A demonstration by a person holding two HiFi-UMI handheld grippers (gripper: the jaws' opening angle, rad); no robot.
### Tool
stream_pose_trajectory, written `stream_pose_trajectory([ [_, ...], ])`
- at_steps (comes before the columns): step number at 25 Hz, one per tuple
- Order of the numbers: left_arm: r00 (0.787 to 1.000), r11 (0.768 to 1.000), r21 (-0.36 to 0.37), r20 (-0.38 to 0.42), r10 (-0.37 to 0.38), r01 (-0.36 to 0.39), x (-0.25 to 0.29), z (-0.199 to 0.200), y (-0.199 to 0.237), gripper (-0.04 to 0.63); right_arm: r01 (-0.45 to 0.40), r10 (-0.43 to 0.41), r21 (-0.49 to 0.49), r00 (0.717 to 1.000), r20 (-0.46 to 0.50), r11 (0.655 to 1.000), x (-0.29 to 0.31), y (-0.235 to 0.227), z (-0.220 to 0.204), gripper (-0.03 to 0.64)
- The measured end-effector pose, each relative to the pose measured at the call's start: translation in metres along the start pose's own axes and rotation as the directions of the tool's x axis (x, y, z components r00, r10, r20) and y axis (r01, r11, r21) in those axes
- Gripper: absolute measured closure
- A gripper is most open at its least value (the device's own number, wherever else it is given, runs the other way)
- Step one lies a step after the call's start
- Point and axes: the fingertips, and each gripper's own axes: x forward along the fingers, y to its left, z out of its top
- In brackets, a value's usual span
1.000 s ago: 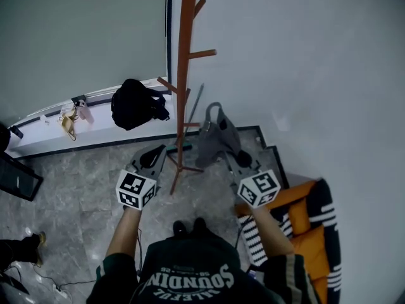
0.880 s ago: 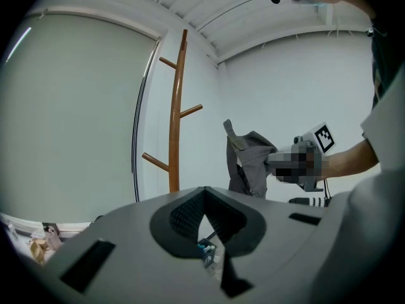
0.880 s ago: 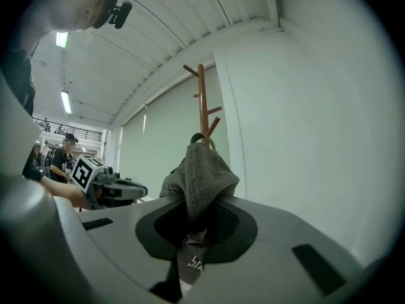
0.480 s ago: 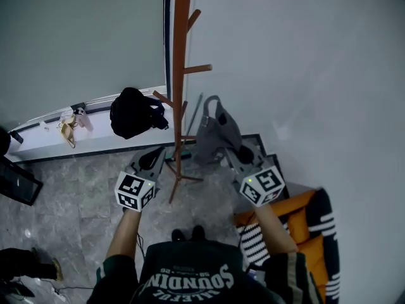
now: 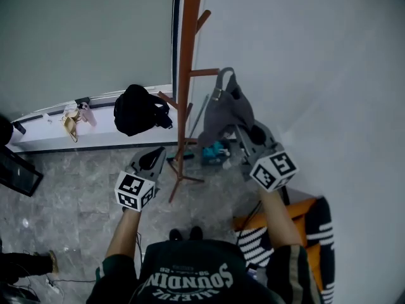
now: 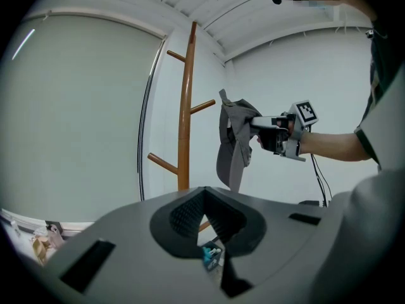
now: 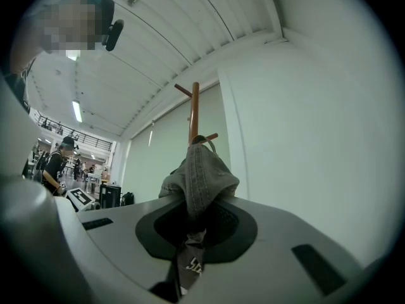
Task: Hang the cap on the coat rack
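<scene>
A: The coat rack runs out past the head view's upper edge. Top unseen, peg count unknown.

B: Noted. The cap has its strap loop at the tip of a peg. Over it or just beside it, cannot tell.

A: In the right gripper view the cap's lower edge vanishes between the pressing jaws of the right gripper. The cap also covers the rack's lower pole.

B: A teal thing by the rack's foot is too small to name. Same for the small bits on the ledge.

A: An orange striped thing, lower right, is cut by the edge and partly behind the forearm.
</scene>
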Motion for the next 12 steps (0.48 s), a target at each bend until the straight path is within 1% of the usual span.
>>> stream_pose_trajectory([
  [4, 1.000, 1.000, -0.008, -0.012, 0.015, -0.015, 0.002, -0.004, 0.004, 0.595, -0.018, 0.018, 0.018, 1.000, -0.015, 1.000, 0.016, -0.014, 0.001, 0.592],
  [12, 0.998, 0.998, -0.009, -0.020, 0.057, -0.057, -0.006, -0.012, 0.005, 0.595, -0.081, 0.083, 0.059, 0.996, -0.042, 0.995, 0.025, -0.009, -0.022, 0.592],
])
